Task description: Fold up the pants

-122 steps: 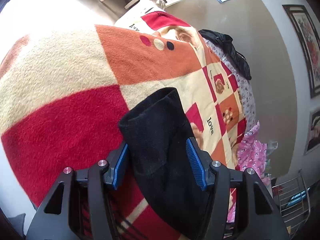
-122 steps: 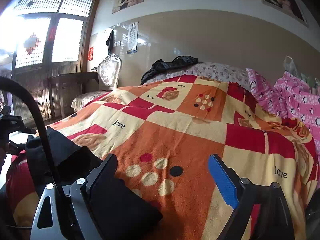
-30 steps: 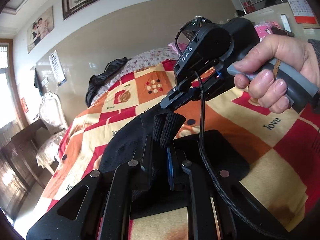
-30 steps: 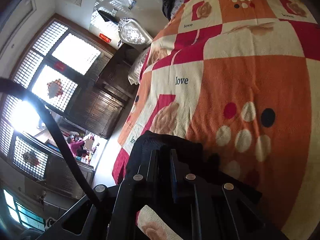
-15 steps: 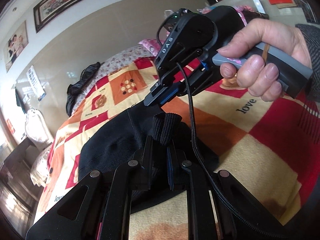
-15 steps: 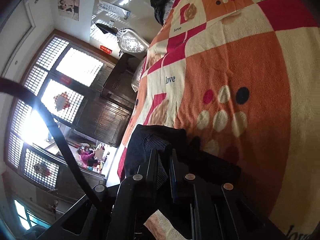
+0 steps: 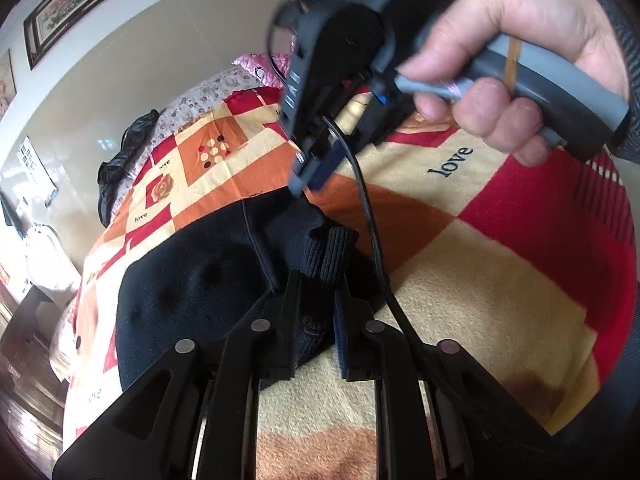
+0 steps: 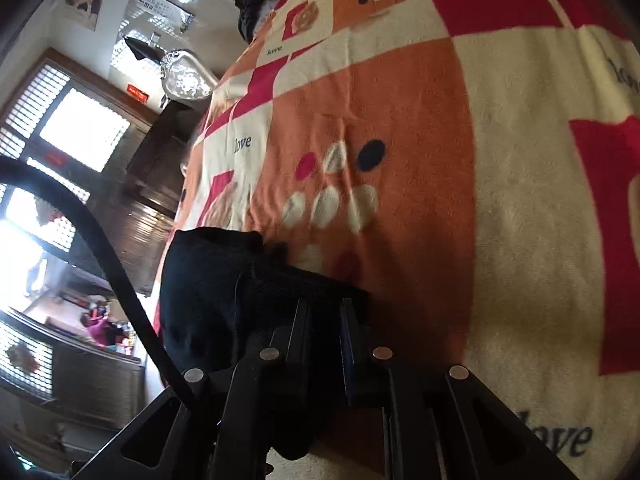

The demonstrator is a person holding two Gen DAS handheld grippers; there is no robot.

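Black pants (image 7: 192, 280) lie bunched on a checked orange, red and cream blanket (image 7: 500, 280). My left gripper (image 7: 317, 284) has a ribbed cuff (image 7: 332, 252) standing up between its fingers; its jaws are opening, with the fabric still pinched. A person's hand (image 7: 500, 60) holds my right gripper (image 7: 310, 176), blurred, whose tips touch the pants' far edge. In the right wrist view that right gripper (image 8: 324, 312) is shut on the black pants (image 8: 208, 280), low over the blanket (image 8: 400, 120).
The right gripper's black cable (image 7: 372, 220) hangs across the left gripper. A dark garment (image 7: 120, 168) lies at the bed's head, near pink bedding (image 7: 256, 64). Off the bed's left side stand a white ornate chair (image 8: 184, 76) and a dark wooden cabinet (image 8: 140, 200).
Both grippers have sunk toward the blanket with the pants, which now lie flatter on it. In the left wrist view the right gripper has come closer. The left jaws stand slightly wider.
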